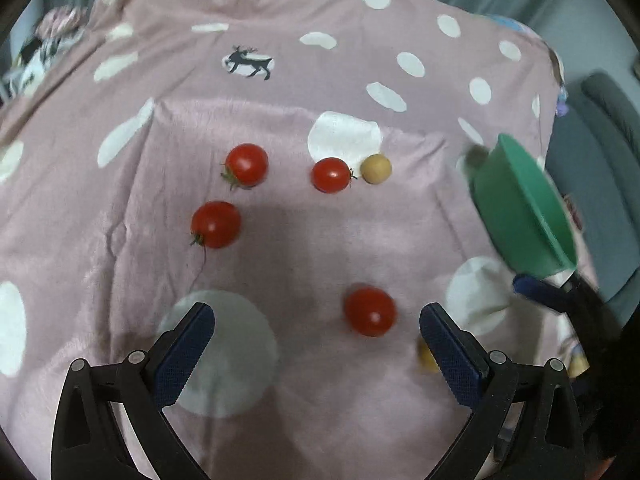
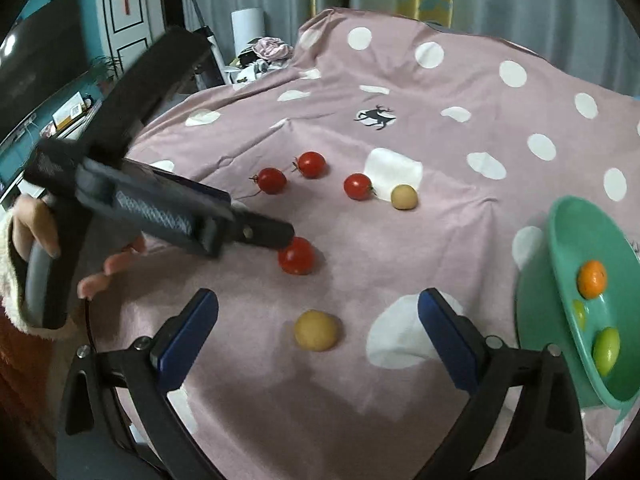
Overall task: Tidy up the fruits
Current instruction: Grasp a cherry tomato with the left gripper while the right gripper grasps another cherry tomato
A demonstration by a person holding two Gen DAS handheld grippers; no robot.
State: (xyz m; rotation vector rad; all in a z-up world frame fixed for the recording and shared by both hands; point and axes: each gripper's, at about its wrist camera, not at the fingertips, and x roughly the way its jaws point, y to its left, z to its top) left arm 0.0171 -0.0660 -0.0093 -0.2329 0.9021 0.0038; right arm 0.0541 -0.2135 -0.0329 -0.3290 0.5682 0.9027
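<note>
Several red cherry tomatoes lie on a pink polka-dot cloth (image 1: 120, 184). The nearest tomato (image 1: 370, 311) lies just ahead of my open, empty left gripper (image 1: 316, 332); it also shows in the right wrist view (image 2: 297, 257), touching the left gripper's tip. A tan round fruit (image 2: 316, 330) lies between the fingers of my open, empty right gripper (image 2: 318, 320). Another tan fruit (image 1: 376, 169) lies beside a tomato (image 1: 331, 175). A green bowl (image 2: 560, 240), at the right, holds an orange fruit (image 2: 592, 279) and a green fruit (image 2: 606, 350).
Two more tomatoes (image 1: 247, 165) (image 1: 216, 224) lie at the centre left. The cloth (image 2: 460, 92) drops off at its far and right edges. A TV (image 2: 36, 72) and room clutter stand beyond the left edge. A hand (image 2: 36, 236) holds the left gripper's handle.
</note>
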